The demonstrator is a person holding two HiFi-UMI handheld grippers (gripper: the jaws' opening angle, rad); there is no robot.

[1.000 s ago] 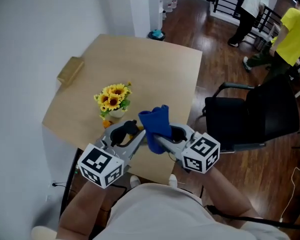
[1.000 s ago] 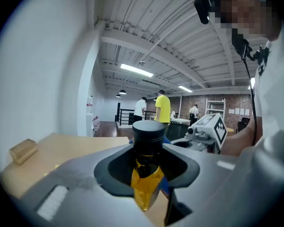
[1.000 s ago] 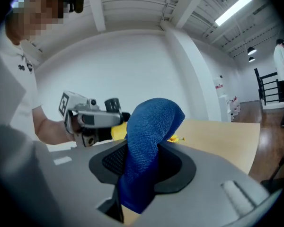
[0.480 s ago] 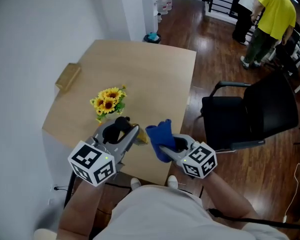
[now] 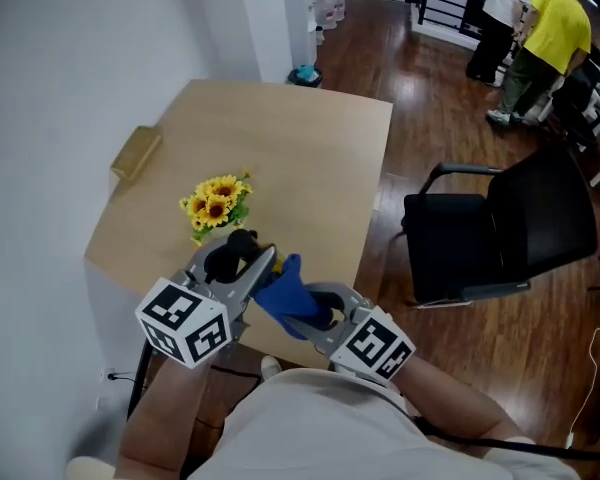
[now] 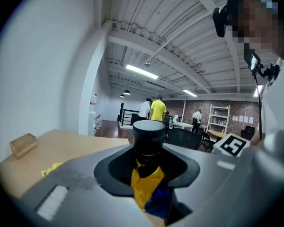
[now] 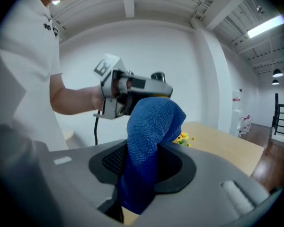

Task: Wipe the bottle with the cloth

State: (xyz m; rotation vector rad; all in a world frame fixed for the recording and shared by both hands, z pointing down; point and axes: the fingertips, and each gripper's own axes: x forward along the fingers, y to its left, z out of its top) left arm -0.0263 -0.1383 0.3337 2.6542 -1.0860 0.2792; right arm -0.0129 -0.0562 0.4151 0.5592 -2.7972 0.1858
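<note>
Fingers (image 6: 71, 178) of the left gripper (image 5: 258, 271) are closed narrowly on one bottle (image 6: 146, 176), which has a black cap and a yellow body and stands upright between them. Fingers (image 7: 217, 174) of the right gripper (image 5: 310, 313) are clamped on one blue cloth (image 7: 149, 141), which rises out of the jaws and folds over at its top. Both grippers are held close together above the near edge of the table (image 5: 310, 148). The cloth lies against the lower yellow part of the bottle, and its folded top meets the left gripper.

Further along the table, near its left edge, stands one bunch of sunflowers (image 5: 215, 203). One wooden block (image 5: 137, 153) rests at the left edge beyond it. One black chair (image 5: 500, 228) stands off the right edge. Two people (image 5: 545, 28) are visible at the far end of the room.
</note>
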